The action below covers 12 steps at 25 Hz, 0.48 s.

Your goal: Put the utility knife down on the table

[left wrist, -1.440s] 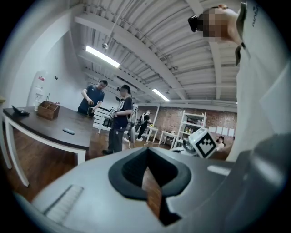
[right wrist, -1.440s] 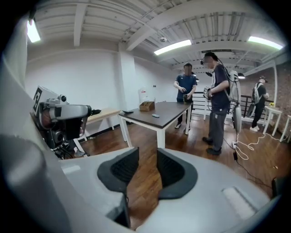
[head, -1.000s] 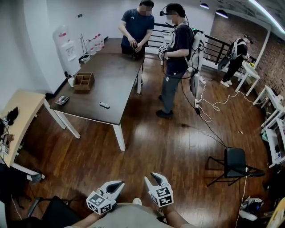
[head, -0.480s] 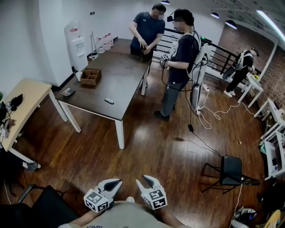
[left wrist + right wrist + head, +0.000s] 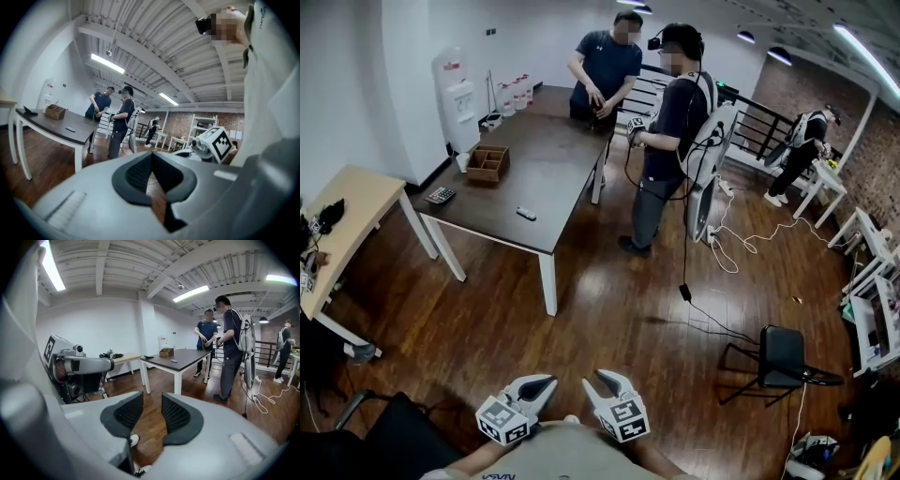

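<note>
Since a second ago the right gripper (image 5: 607, 380) has slid in toward the left gripper (image 5: 540, 387), and the person in the headset (image 5: 664, 122) has shifted stance beside the dark table (image 5: 539, 173). Both grippers sit low at the bottom edge of the head view, well apart from the table, with the holder's arms cut off by the frame.

In the left gripper view the left gripper (image 5: 151, 157) is clenched: its pads (image 5: 135, 176) meet at the tips with nothing caught there, and only a sliver of wooden floor shows behind them. In the right gripper view the right gripper (image 5: 151, 401) is released, its pads (image 5: 176, 416) parted on a narrow gap over bare floor and the toe of a shoe (image 5: 134, 440).

A small dark oblong (image 5: 526, 214) lies flat on the table toward its near end, clear of the wooden box (image 5: 487, 164) and the calculator (image 5: 441, 195) by the left edge. It is too small to tell whether it is the utility knife. A second person (image 5: 605, 66) stands at the table's far end, hands on something dark that cannot be made out.
</note>
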Motion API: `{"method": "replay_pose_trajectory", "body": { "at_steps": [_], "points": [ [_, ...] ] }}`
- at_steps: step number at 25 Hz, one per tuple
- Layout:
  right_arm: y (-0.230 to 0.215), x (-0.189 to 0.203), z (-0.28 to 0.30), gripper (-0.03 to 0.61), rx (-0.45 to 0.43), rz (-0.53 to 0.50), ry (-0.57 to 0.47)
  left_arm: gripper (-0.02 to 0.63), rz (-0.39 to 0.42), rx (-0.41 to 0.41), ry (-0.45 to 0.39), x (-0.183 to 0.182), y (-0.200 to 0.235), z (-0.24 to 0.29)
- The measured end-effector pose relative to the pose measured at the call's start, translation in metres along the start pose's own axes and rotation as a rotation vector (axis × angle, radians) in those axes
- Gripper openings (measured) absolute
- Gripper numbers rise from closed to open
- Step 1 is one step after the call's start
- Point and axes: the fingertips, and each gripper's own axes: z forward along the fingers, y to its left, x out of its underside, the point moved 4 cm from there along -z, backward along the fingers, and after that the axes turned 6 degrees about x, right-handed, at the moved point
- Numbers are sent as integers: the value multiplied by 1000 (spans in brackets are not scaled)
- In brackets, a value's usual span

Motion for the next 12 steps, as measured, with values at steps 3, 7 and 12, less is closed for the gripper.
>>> {"method": "replay_pose_trajectory", "body": {
  "at_steps": [3, 7, 12],
  "points": [
    [3, -3, 0, 124, 0, -11, -12, 2, 5, 8, -1, 0, 1, 0],
    [7, -12, -1, 79, 4, -31, -37, 2, 6, -1, -11, -2, 3, -4],
    [11, -18, -6, 2, -8, -62, -72, 2, 8, -10, -16, -2, 3, -6]
  ]
}}
